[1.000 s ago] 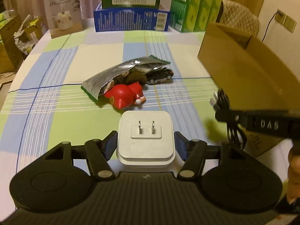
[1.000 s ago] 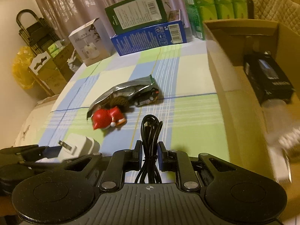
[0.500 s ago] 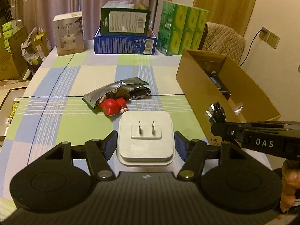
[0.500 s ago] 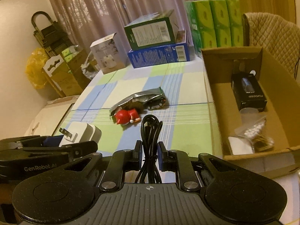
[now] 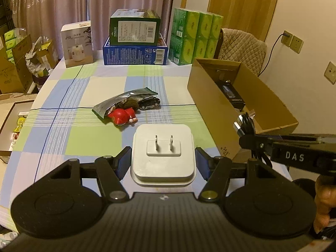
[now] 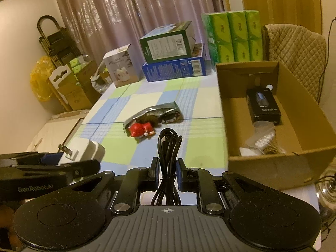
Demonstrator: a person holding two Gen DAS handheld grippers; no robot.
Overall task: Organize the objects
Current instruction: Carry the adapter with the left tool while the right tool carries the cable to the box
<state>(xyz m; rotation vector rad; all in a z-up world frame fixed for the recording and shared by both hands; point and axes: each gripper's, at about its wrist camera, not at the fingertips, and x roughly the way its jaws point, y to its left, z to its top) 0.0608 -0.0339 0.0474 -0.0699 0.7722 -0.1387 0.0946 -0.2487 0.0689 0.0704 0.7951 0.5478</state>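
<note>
A white plug adapter [image 5: 163,132] with two prongs is held off the table by my left gripper [image 5: 163,160], which is shut on its sides. My right gripper [image 6: 168,168] is shut on a coiled black cable [image 6: 169,145]; the left wrist view shows that cable [image 5: 245,121] beside the open cardboard box [image 5: 210,103]. The box [image 6: 273,168] stands on the table's right side and holds a black carton [image 6: 263,105] and a clear bag of small items. Mid-table lie a red toy [image 5: 122,115], a silver foil bag [image 5: 124,99] and a black toy car [image 5: 149,103].
Against the table's back edge stand a white carton [image 5: 77,44], a green box on a blue box [image 5: 134,53] and green tissue packs [image 5: 195,35]. A padded chair [image 5: 241,46] sits behind the cardboard box. A hand [image 5: 323,205] grips the right tool. Cartons crowd the floor at left.
Both grippers have risen and drawn back from the table with their loads, so the whole table and the box interior now show.
</note>
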